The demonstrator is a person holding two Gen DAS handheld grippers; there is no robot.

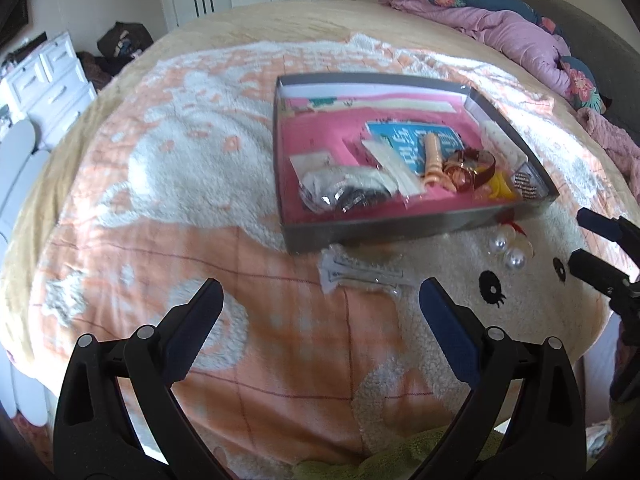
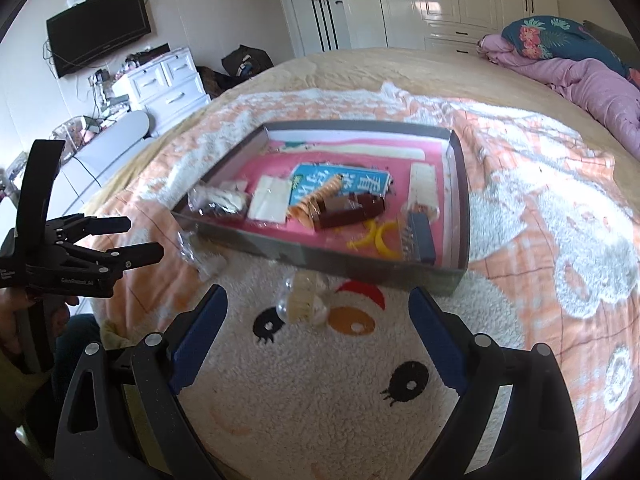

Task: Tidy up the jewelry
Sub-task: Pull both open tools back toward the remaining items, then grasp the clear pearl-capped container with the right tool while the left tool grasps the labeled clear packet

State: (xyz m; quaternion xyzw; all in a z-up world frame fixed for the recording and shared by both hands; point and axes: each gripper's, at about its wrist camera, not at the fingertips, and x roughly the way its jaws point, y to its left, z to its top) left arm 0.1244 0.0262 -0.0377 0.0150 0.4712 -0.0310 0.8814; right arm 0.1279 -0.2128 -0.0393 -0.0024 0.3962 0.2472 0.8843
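Both tongs, left (image 1: 320, 300) and right (image 2: 318, 308), hung apart and empty above the bed (image 1: 280, 360). Pearl earrings (image 2: 304, 306) lay just outside the grey tray (image 1: 340, 230); their slippery clear packet risked escaping a shallow pinch.

A flat grey box (image 1: 400, 229) with a pink floor lies open on the blanket, holding bagged jewelry. Just outside its near wall lie shiny pearl earrings (image 1: 506, 252) and a clear packet (image 1: 360, 274).
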